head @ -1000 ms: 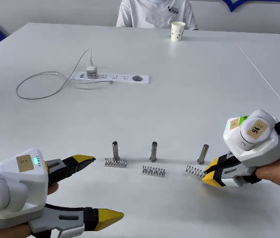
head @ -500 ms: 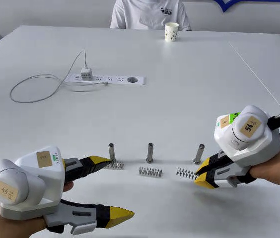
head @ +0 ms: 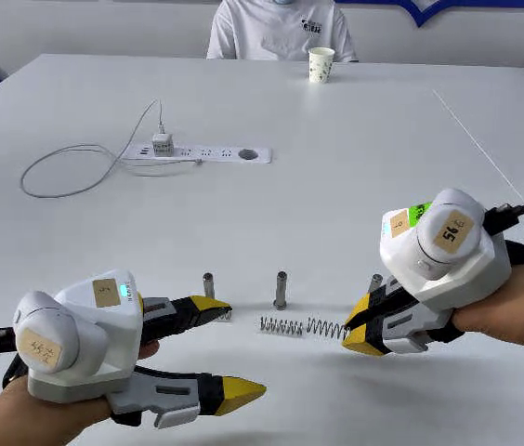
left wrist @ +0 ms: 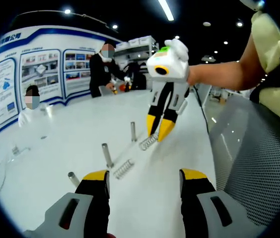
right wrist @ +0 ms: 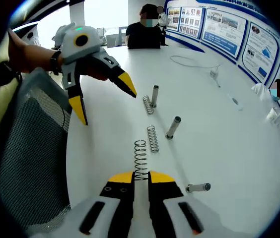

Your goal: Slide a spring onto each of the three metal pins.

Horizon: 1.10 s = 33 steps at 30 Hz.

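- On the desk point(head: 383, 167), all three pins stand bare: left pin point(head: 208, 283), middle pin point(head: 281, 289), right pin point(head: 374, 282). Zero of three done.
- Your right tongs point(right wrist: 135, 177) are clamped on the end of one spring point(right wrist: 140, 158), near the right pin.
- Second spring point(head: 281, 326) lies loose by the middle pin; third spring point(right wrist: 148, 104) lies beside the left pin.
- Your left tongs point(head: 242, 347) gape wide, holding nothing, one tip near that third spring.
- Container: paper cup point(head: 319, 64) at the far edge; can't see inside, possibly empty.
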### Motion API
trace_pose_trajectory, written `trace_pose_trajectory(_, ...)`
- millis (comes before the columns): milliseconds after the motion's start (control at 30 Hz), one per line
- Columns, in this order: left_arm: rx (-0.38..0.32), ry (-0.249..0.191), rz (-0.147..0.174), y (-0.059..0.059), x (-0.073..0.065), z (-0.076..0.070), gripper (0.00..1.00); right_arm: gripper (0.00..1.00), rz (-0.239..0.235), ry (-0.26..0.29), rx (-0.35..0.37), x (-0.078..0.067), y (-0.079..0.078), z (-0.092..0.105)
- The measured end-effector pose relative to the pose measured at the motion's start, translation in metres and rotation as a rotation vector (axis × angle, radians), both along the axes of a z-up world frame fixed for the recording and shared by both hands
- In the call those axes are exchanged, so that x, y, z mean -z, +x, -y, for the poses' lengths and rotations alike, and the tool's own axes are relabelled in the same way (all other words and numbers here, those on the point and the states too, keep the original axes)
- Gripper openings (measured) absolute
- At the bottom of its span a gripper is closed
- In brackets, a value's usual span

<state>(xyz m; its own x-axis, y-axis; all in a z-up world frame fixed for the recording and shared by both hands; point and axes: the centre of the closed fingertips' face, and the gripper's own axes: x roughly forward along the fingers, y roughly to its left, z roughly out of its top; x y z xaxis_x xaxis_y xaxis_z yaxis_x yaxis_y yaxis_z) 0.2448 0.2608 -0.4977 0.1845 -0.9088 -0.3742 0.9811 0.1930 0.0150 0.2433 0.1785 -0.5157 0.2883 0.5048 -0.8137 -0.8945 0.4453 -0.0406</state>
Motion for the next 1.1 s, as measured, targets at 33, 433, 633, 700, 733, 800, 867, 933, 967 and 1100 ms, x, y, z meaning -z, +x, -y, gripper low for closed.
trace_pose_trajectory(33, 0.007, 0.001, 0.001, -0.001, 0.000, 0.002, 0.56, 0.11, 0.002, 0.000, -0.007, -0.001, 0.000, -0.002)
trace_pose_trajectory(433, 0.062, -0.006, 0.016, -0.009, -0.008, 0.015, 0.48, 0.11, 0.018, 0.005, -0.090, -0.014, -0.007, -0.024)
trace_pose_trajectory(633, 0.084, -0.009, 0.031, -0.012, -0.010, 0.019, 0.44, 0.12, 0.026, 0.007, -0.125, -0.017, -0.008, -0.034)
trace_pose_trajectory(700, 0.092, -0.009, 0.036, -0.013, -0.010, 0.021, 0.43, 0.12, 0.027, 0.005, -0.139, -0.018, -0.009, -0.037)
trace_pose_trajectory(733, 0.096, -0.009, 0.038, -0.014, -0.010, 0.021, 0.42, 0.12, 0.028, 0.005, -0.146, -0.018, -0.010, -0.038)
trace_pose_trajectory(800, 0.103, -0.008, 0.043, -0.014, -0.010, 0.022, 0.41, 0.12, 0.032, 0.005, -0.160, -0.019, -0.011, -0.040)
trace_pose_trajectory(867, 0.110, -0.008, 0.046, -0.016, -0.010, 0.023, 0.38, 0.12, 0.032, 0.002, -0.171, -0.018, -0.012, -0.041)
trace_pose_trajectory(933, 0.120, -0.010, 0.050, -0.017, -0.010, 0.024, 0.35, 0.12, 0.032, 0.000, -0.188, -0.018, -0.014, -0.042)
trace_pose_trajectory(967, 0.124, -0.011, 0.051, -0.017, -0.010, 0.024, 0.33, 0.12, 0.032, 0.000, -0.195, -0.018, -0.015, -0.043)
trace_pose_trajectory(1100, 0.139, -0.011, 0.054, -0.020, -0.009, 0.027, 0.30, 0.12, 0.031, -0.002, -0.213, -0.017, -0.018, -0.044)
